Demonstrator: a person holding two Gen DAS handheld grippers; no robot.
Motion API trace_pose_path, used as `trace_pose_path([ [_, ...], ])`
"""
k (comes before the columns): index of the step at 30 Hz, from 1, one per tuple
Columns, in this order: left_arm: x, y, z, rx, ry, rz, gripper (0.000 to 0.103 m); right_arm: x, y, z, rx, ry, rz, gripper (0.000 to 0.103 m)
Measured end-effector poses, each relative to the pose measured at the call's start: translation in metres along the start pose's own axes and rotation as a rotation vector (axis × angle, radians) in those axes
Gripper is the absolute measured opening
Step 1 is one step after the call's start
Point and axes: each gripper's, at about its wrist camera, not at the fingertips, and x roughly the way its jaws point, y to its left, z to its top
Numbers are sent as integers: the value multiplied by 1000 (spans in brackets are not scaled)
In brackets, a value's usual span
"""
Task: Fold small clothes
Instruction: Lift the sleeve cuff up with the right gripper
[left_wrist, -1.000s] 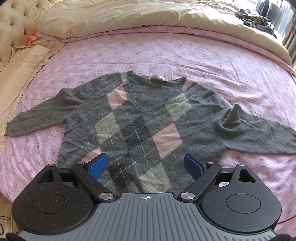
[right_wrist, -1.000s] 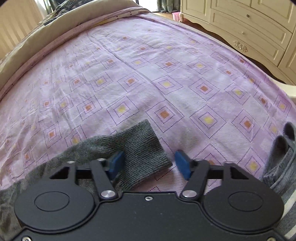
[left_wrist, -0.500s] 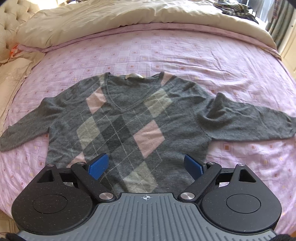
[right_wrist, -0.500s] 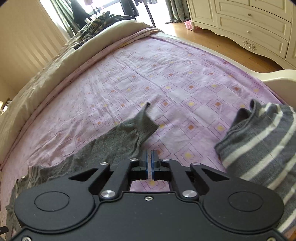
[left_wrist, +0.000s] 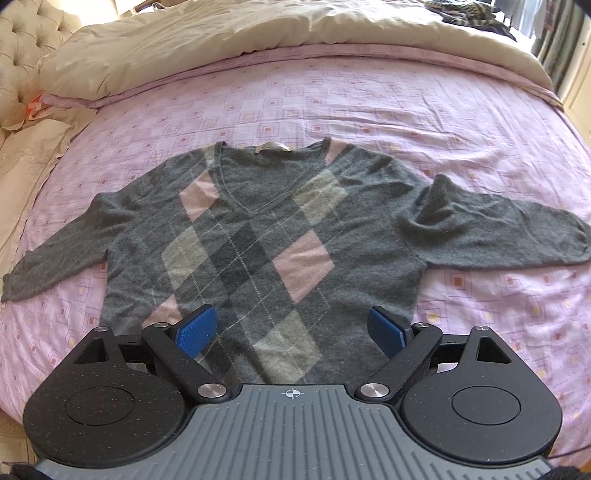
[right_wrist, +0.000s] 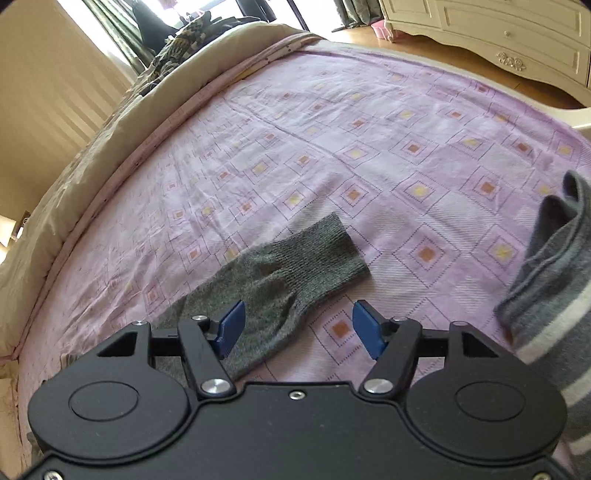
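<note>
My left gripper (left_wrist: 291, 330) hung released, its blue ribbed pads (left_wrist: 195, 329) spread wide over the bottom hem of the grey knitted V-neck sweater with pink, pale-grey and dark argyle diamonds (left_wrist: 258, 240), gripping nothing. The sweater lay flat and face up on the lilac bedsheet printed with small squares (left_wrist: 369, 110), its neckline toward 12 o'clock from my pads. One sleeve ran out toward 9 o'clock, ending near the sheet's edge; the other sleeve (left_wrist: 498, 236) stretched toward 3 o'clock, with a raised bunch of cloth at the shoulder. Beyond the collar, at 12 o'clock, a cream duvet (left_wrist: 240, 40) was piled across the bed, and a tufted beige headboard (left_wrist: 18, 48) showed at 10 o'clock. A dark patterned cloth (left_wrist: 469, 16) lay on the duvet at 1 o'clock.

My right gripper (right_wrist: 297, 328) was likewise released, jaws apart and empty. The grey ribbed cuff of the sleeve (right_wrist: 303, 258) lay flat on the sheet just past the pads, at about 12 o'clock; the left blue pad (right_wrist: 231, 326) stood over the sleeve cloth, the right pad over bare sheet. At 3 o'clock sat a grey garment with white stripes (right_wrist: 546, 280), bunched, apart from the cuff. Far off at 1 o'clock stood a cream carved dresser (right_wrist: 517, 37) on a wooden floor.
</note>
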Motion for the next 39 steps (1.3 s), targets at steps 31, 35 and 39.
trace_pose_path([
  [31,9,9,-2,80,-13,-60,89,-110,25,-28,44,-171,49,11],
  [35,8,26,-4,81,-29,-88,89,-113,54,-32,-23,-187,28,11],
  [39,11,54,-4,74,-44,-107,89,-119,107,-36,-125,-222,46,12],
])
